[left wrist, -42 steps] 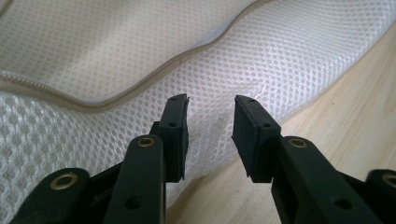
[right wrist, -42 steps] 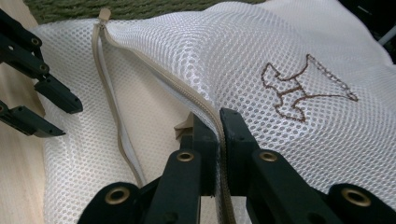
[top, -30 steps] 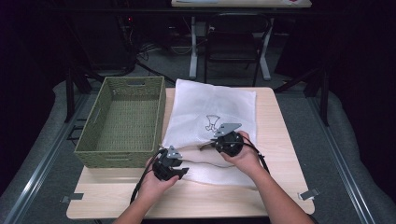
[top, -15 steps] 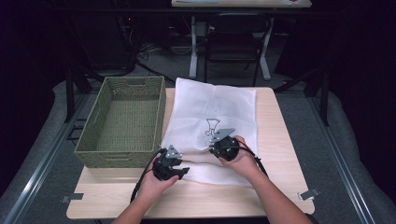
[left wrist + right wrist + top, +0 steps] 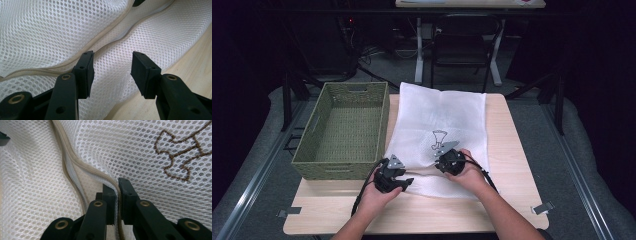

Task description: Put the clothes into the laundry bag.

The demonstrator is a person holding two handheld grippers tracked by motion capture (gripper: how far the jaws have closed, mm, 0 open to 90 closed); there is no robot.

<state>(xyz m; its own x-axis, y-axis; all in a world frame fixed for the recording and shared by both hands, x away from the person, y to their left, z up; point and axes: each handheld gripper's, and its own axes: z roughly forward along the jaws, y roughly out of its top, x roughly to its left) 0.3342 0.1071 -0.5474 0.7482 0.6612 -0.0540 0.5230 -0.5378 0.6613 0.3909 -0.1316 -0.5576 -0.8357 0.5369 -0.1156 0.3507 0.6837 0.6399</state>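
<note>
A white mesh bag with a dark embroidered mark lies flat on the wooden table. My right gripper is at the bag's near part, shut on the beige zipper edge, which runs between its pads. The brown embroidery is just beyond. My left gripper sits at the bag's near left corner. Its jaws have just been opening and stand apart over the lower mesh flap without pressing on it. The zipper line passes beside its left pad.
A green woven basket stands on the table's left half, touching the bag's left edge. Bare tabletop runs along the near edge and to the right of the bag. Chairs and desk legs stand in the dark behind the table.
My right gripper has sunk and come a little nearer, keeping the zipper edge in its jaws. My left hand has stayed put.
</note>
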